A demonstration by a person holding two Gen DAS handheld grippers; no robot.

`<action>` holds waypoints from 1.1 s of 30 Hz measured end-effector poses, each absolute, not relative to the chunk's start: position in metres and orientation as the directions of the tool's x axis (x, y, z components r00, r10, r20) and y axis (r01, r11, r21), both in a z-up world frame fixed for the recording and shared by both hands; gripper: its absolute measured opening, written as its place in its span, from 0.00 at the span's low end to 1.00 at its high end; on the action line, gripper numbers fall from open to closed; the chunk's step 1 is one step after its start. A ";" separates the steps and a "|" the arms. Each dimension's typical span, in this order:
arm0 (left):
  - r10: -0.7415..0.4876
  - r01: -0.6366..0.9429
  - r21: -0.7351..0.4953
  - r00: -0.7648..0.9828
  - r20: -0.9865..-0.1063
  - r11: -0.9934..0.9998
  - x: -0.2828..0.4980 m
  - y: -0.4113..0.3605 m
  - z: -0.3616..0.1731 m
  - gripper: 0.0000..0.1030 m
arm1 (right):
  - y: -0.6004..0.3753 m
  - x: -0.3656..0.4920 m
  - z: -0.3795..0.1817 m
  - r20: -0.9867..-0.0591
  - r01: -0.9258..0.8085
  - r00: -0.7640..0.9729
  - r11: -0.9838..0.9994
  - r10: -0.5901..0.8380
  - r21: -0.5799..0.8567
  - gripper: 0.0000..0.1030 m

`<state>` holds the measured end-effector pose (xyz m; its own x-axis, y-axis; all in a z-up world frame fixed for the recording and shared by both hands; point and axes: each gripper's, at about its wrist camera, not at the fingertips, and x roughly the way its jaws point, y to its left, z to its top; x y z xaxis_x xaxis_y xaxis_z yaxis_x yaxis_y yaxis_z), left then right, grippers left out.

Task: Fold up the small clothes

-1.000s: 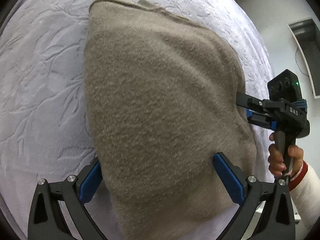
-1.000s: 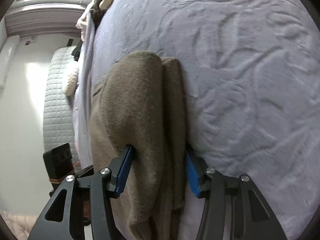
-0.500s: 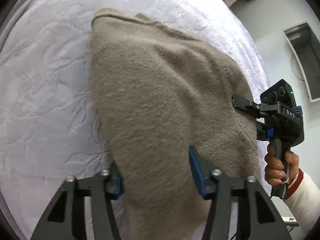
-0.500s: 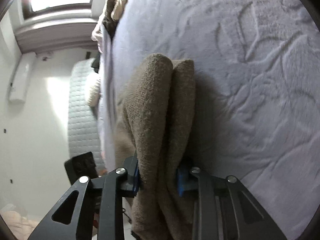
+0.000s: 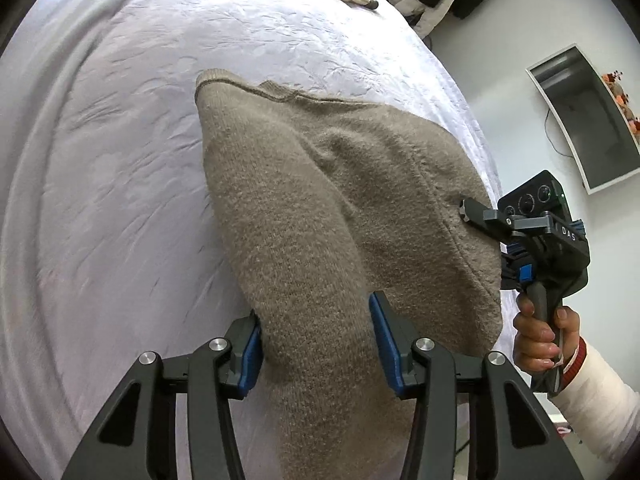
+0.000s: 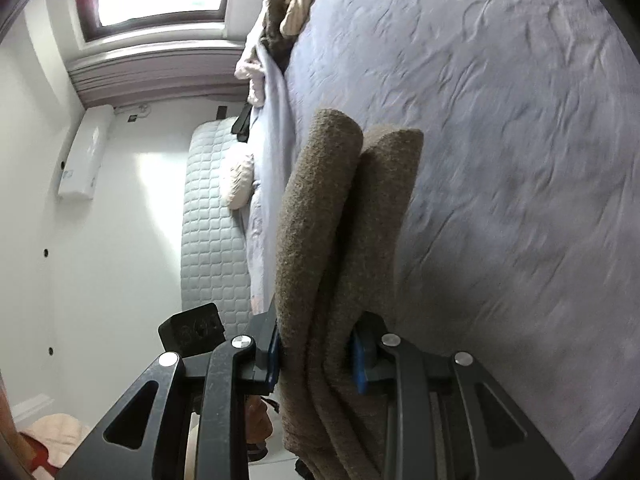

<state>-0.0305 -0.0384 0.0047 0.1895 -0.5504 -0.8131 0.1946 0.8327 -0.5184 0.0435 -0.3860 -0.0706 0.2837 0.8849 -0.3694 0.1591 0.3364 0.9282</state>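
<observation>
Clamped, both claws, on one fuzzy taupe knit sweater (image 5: 360, 200). Left gripper (image 5: 316, 340): blue rubbery pads pressed into a thick rounded roll of the wool, having just closed in around it; black skeletal fingers with silver rivets below. Beyond those pads, the knit rising in a soft hump, then sloping away to a ribbed hem edge lying flat on the pale lavender bedspread (image 5: 120, 160), an embossed, leafy-patterned, slightly crinkled cloth. To the right of the left claw, the right gripper (image 5: 472, 210) biting the sweater's side edge, with a hand (image 5: 540, 340) wrapped round its dark handle and a white sleeve with a red cuff behind.

From the right wrist: right gripper (image 6: 316, 356) likewise just drawn shut, squeezing two plump parallel folds of the sweater (image 6: 344, 220), blunt-ended like rolled towels, stretching straight ahead from the pads. Right of the folds, the bedspread (image 6: 520, 140); left, a quilted grey mattress (image 6: 212, 220) standing on end against a smooth white wall.
</observation>
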 end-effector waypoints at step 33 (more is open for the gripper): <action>-0.185 0.011 -0.186 0.180 -0.966 0.982 -0.132 0.019 -0.012 0.85 | -0.266 -0.096 -0.050 -0.767 0.179 0.023 0.752 0.641 0.634 0.53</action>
